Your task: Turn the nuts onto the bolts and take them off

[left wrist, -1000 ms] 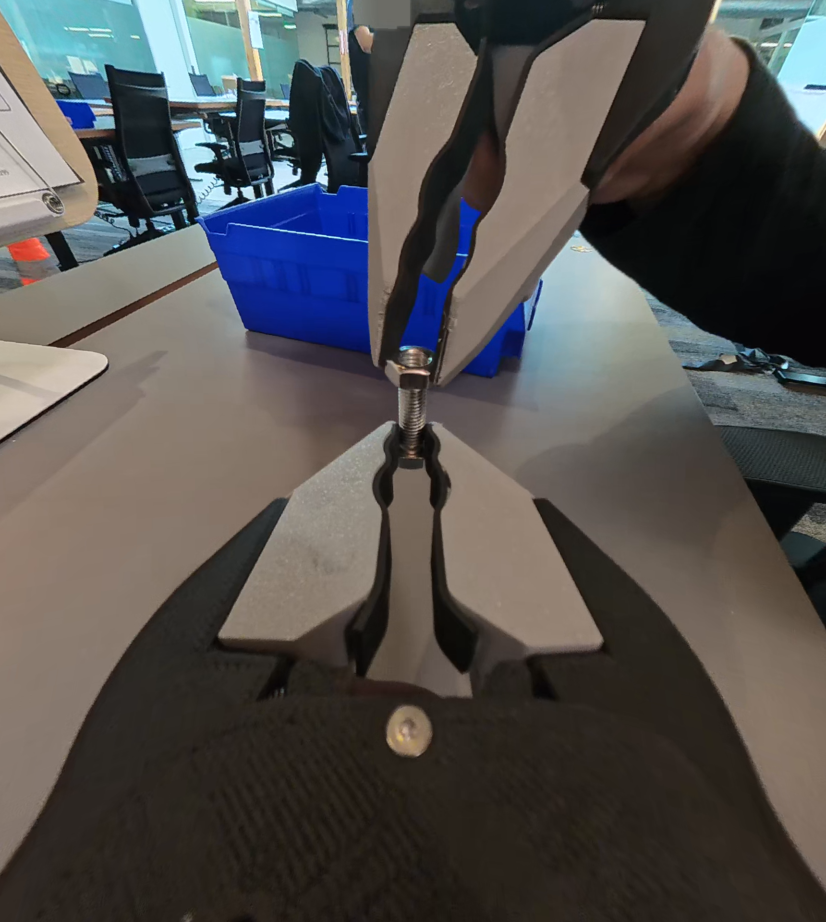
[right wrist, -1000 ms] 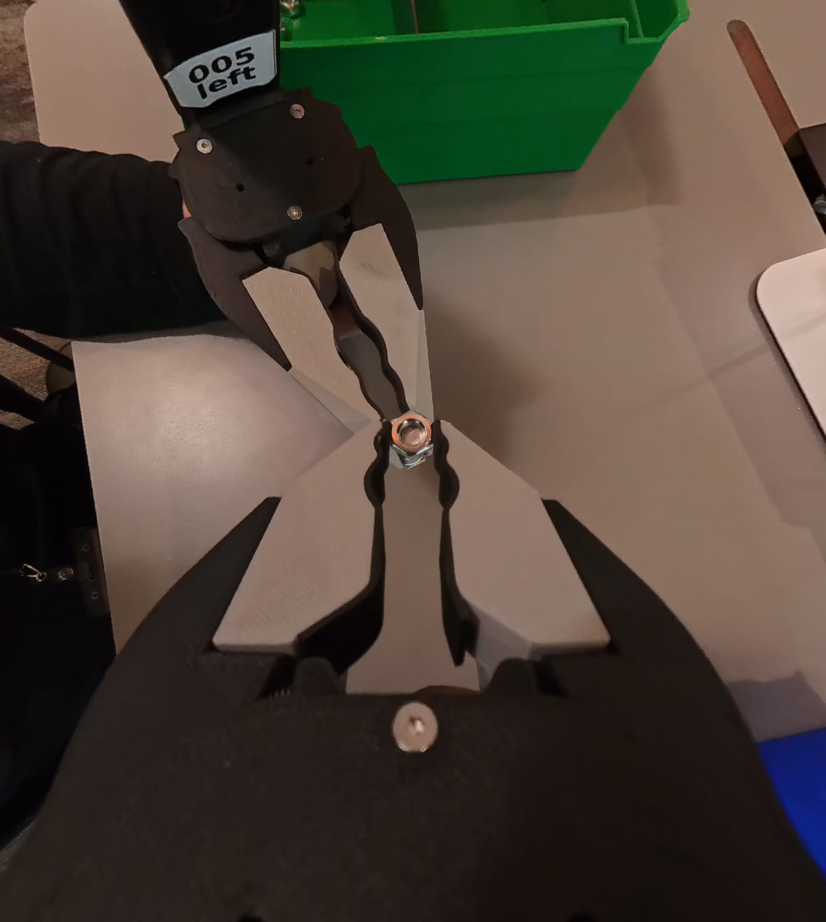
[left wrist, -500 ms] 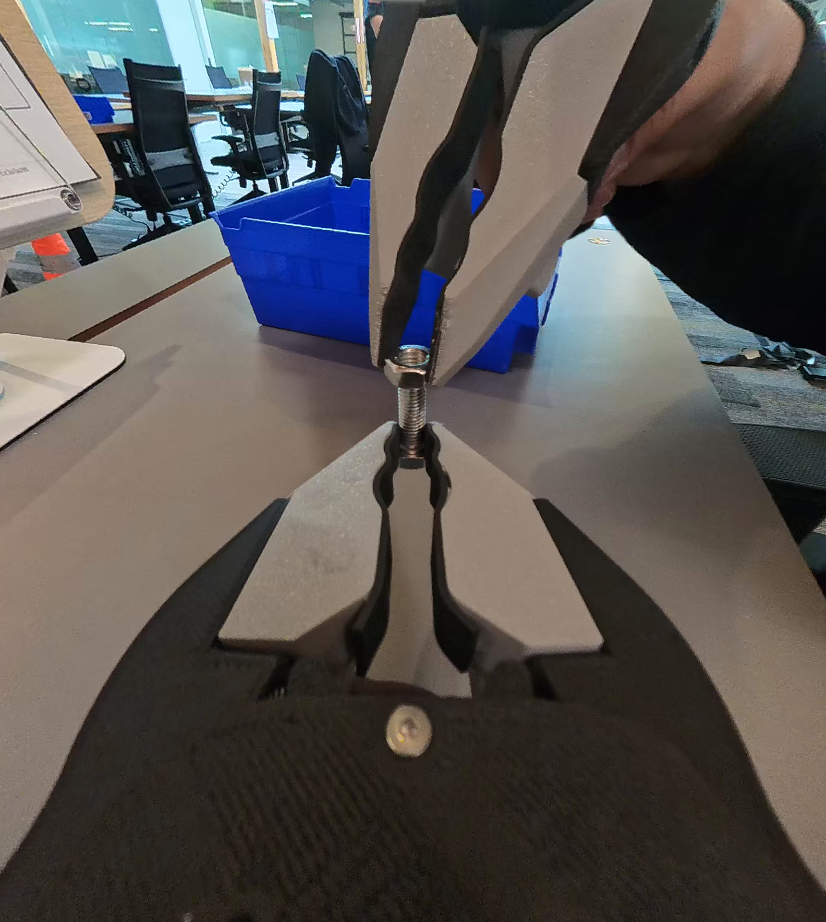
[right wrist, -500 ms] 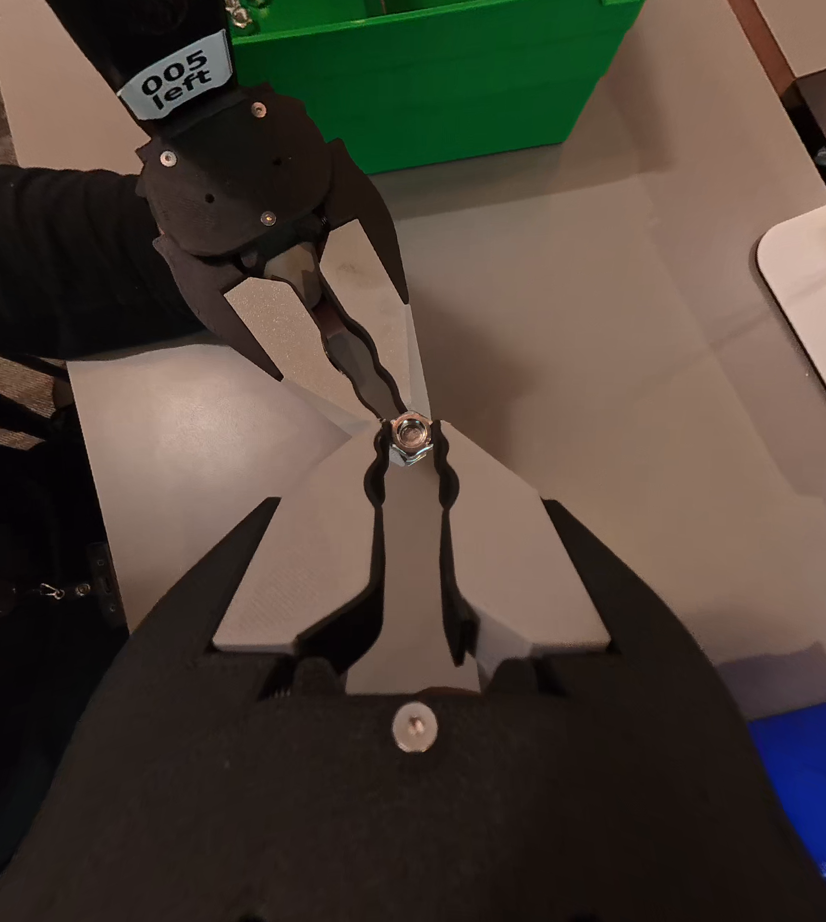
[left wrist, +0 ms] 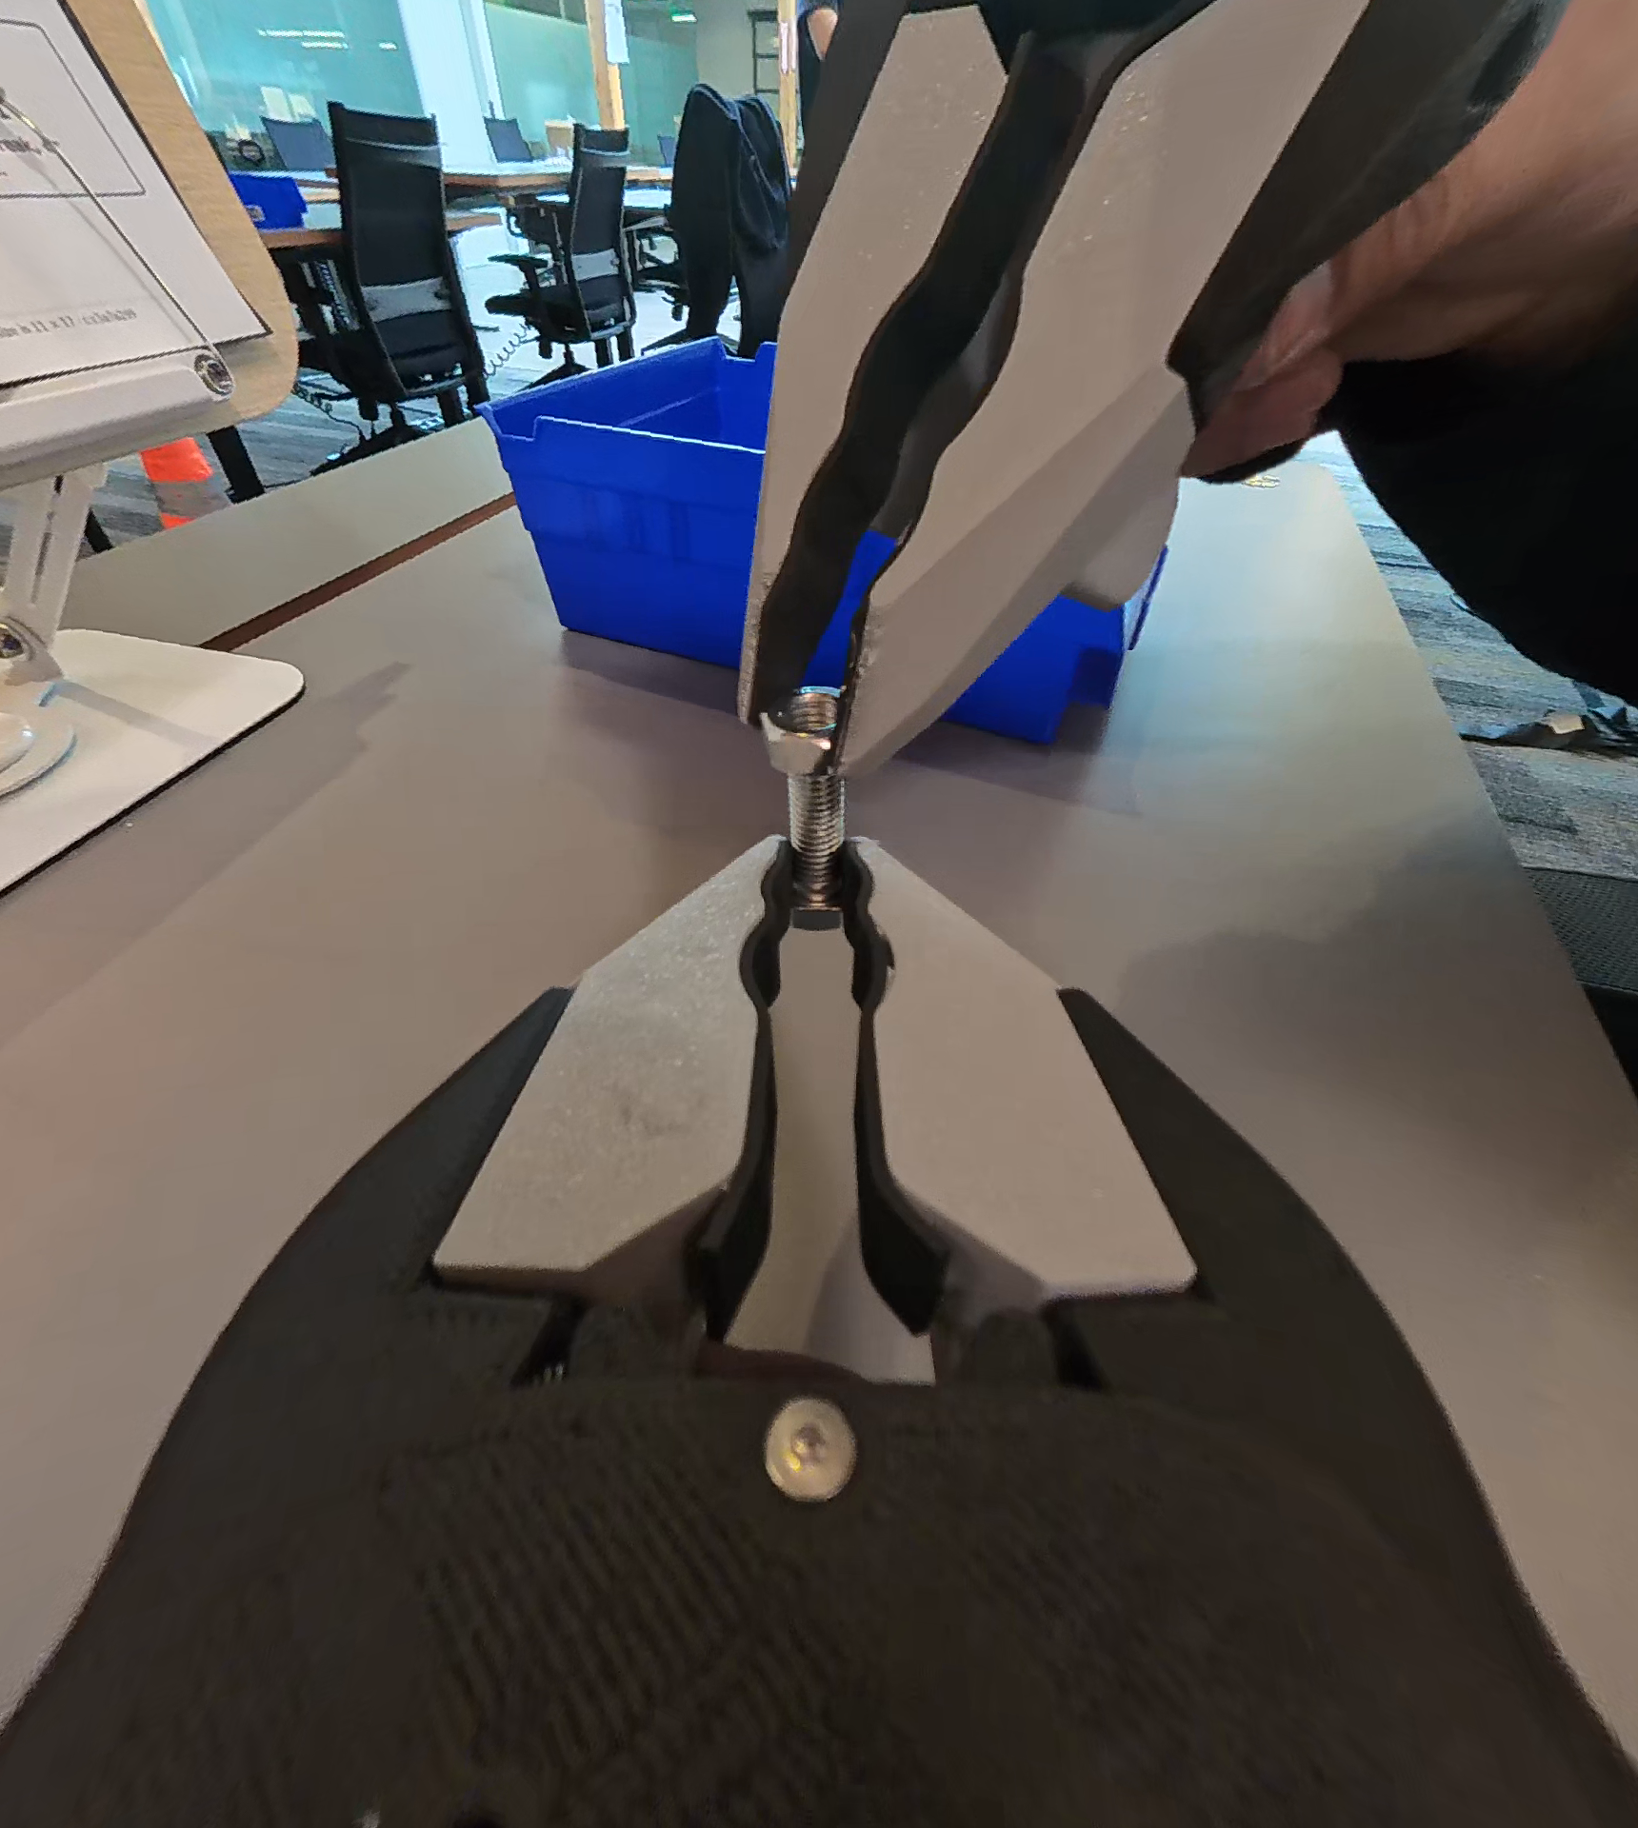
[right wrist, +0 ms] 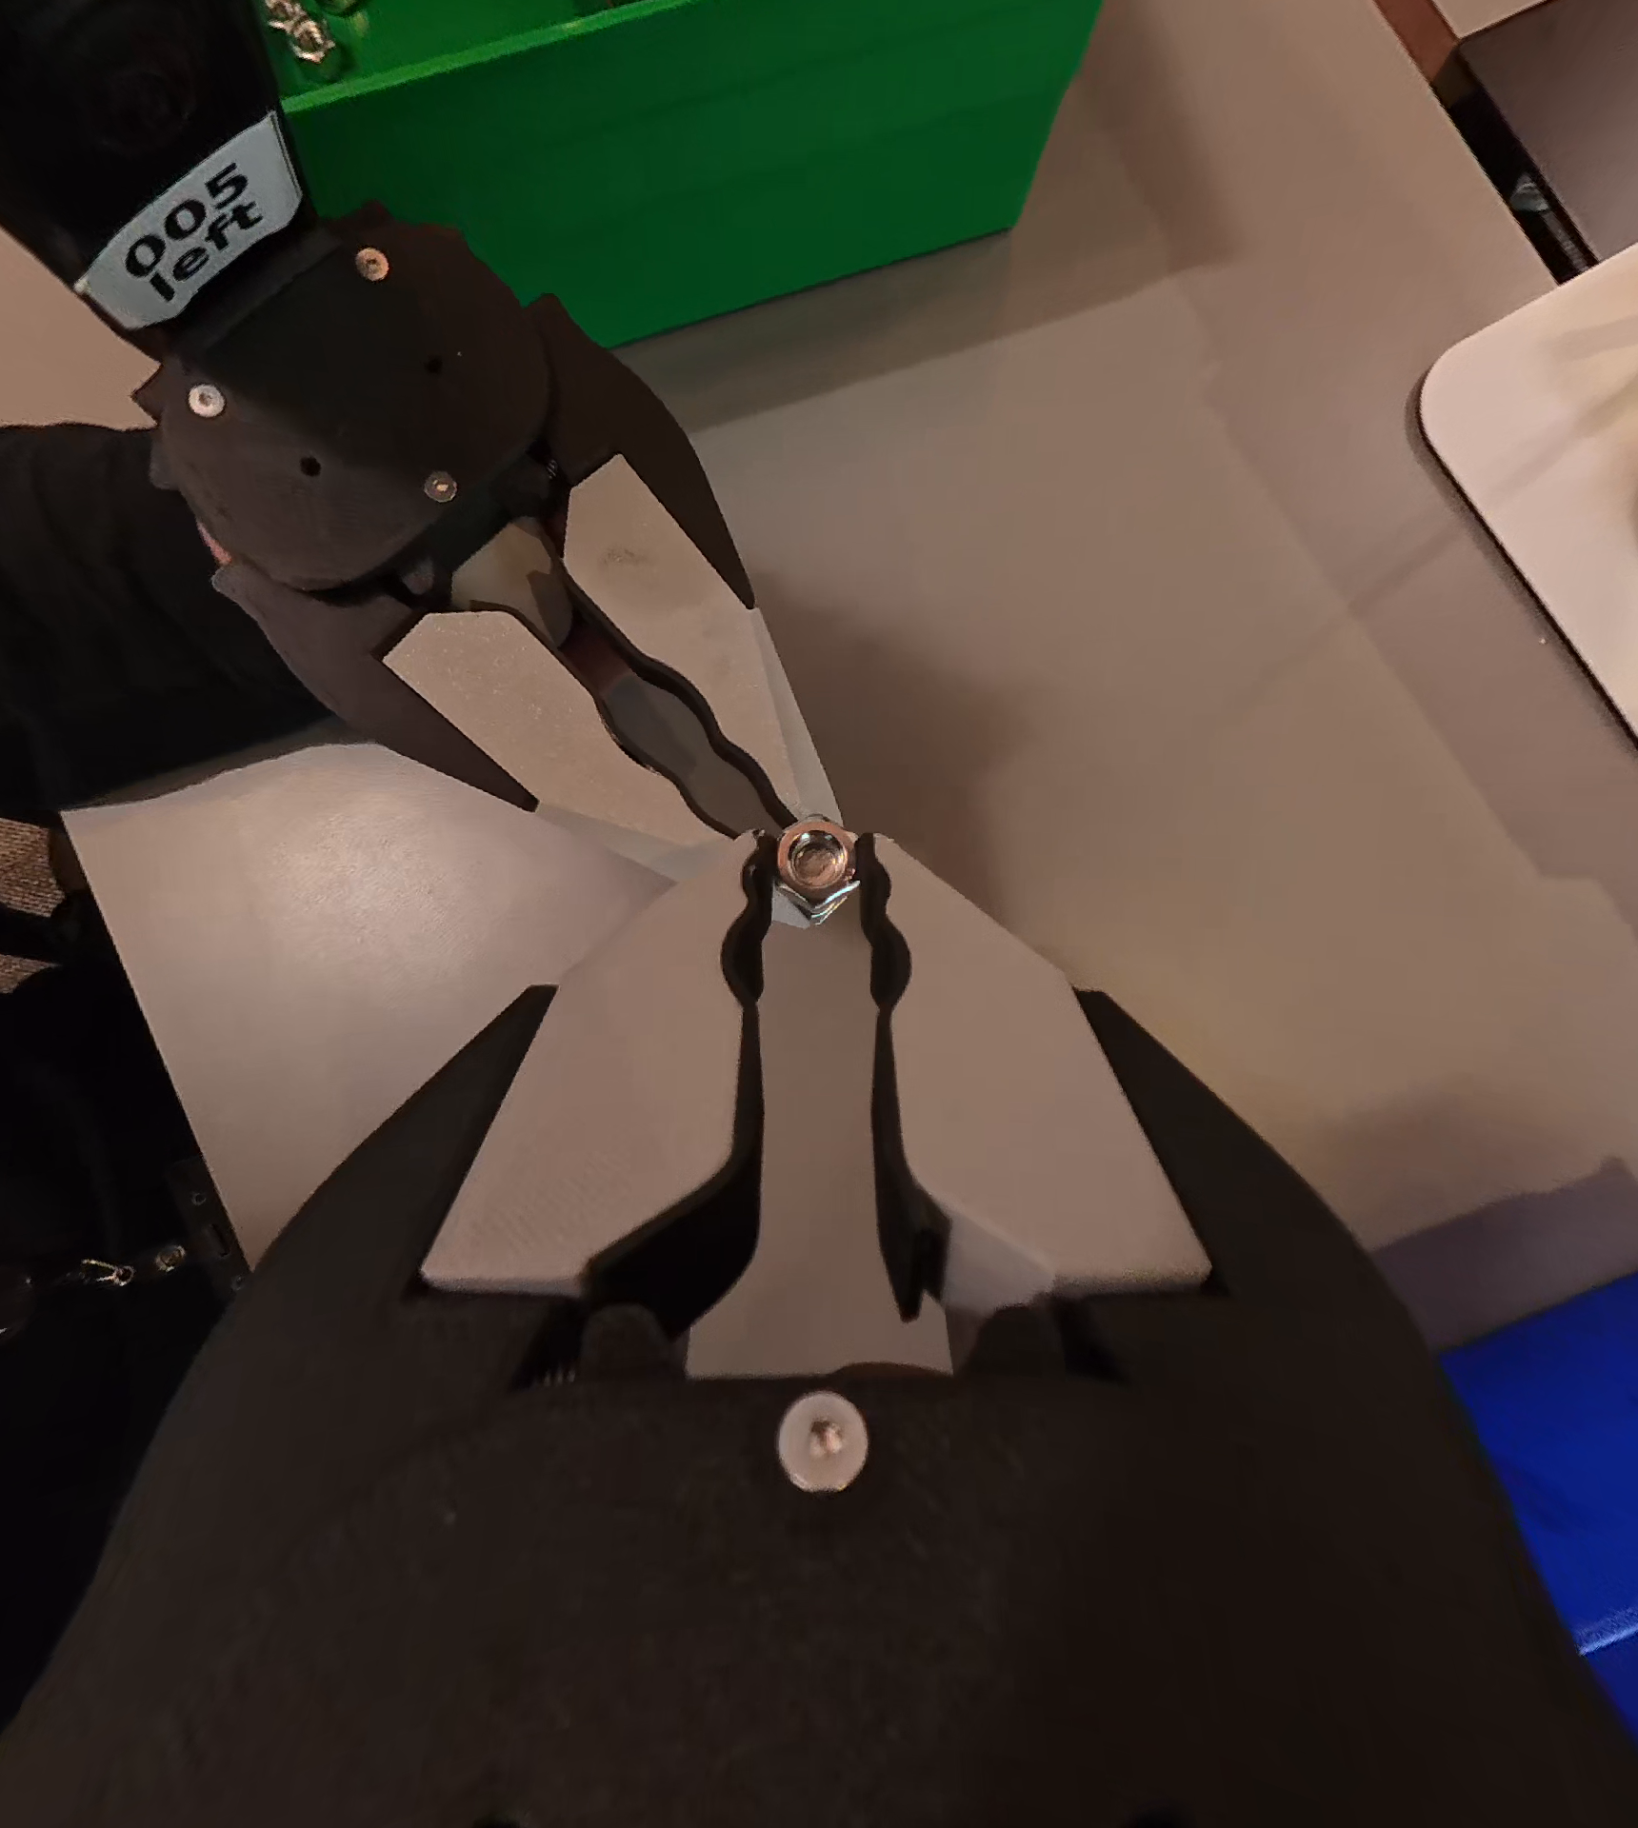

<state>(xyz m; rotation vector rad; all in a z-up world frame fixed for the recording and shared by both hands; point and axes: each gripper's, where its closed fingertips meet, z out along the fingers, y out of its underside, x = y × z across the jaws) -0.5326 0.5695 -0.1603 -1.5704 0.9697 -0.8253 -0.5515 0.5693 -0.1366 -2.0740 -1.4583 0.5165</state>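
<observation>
A steel bolt (left wrist: 813, 826) stands upright, and my left gripper (left wrist: 817, 875) is shut on its lower end just above the grey table (left wrist: 399, 890). A hex nut (left wrist: 800, 734) sits on the bolt's top end. My right gripper (left wrist: 800, 712) comes down from above and is shut on the nut. In the right wrist view I look straight down on the nut (right wrist: 813, 859) between my right gripper's tips (right wrist: 813, 872). The left gripper (right wrist: 785, 826) reaches in from the upper left, held by a person's black-sleeved arm.
A blue bin (left wrist: 657, 514) stands on the table behind the bolt. A green bin (right wrist: 696, 178) holding loose hardware is at the far side in the right wrist view. A white stand base (left wrist: 103, 712) lies to the left. The table edge (left wrist: 1488, 841) runs along the right. The tips of both grippers are at nearly the same place.
My right gripper has twisted about the bolt's axis with the nut in it, so the right wrist view has rotated. The left gripper still holds the bolt and has turned slightly.
</observation>
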